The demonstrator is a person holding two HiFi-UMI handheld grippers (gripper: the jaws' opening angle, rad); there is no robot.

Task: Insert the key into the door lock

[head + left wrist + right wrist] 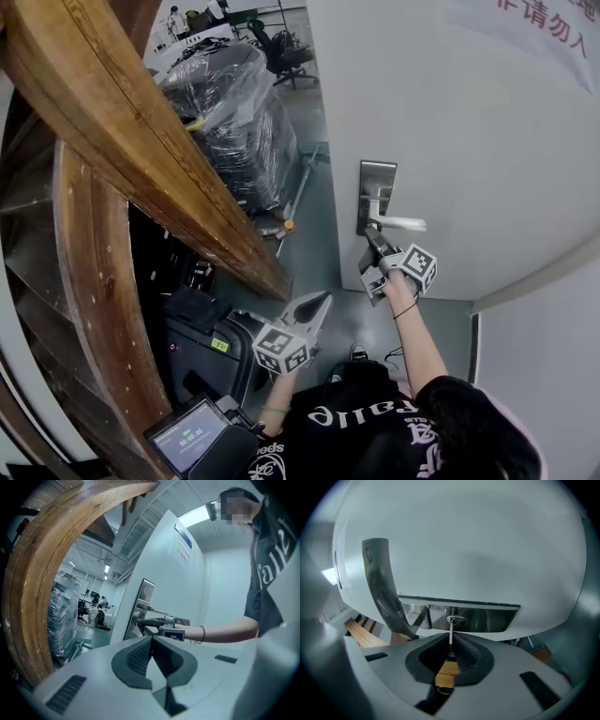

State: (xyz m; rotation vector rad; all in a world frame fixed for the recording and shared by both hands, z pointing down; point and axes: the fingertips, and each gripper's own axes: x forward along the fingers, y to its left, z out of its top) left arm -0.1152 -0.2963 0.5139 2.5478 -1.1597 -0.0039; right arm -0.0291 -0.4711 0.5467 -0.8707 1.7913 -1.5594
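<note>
The right gripper view shows what the other 2 views cannot: the right gripper (451,644) has its jaws clamped on a thin key (450,632). The blade stands upright with its tip at the keyhole (451,619) in the shiny lock plate (487,618). How deep the tip sits cannot be told. The handle (379,583) curves away at the left.

In the head view the key is too small to see. The right gripper (372,241) is raised to the lock plate (375,192), just under the handle (398,223) of the white door (469,141). The left gripper (322,302) hangs lower, well apart from the door, beside a wooden beam (141,141).

The left gripper view shows the left gripper (151,641) with its jaws together on nothing.
</note>
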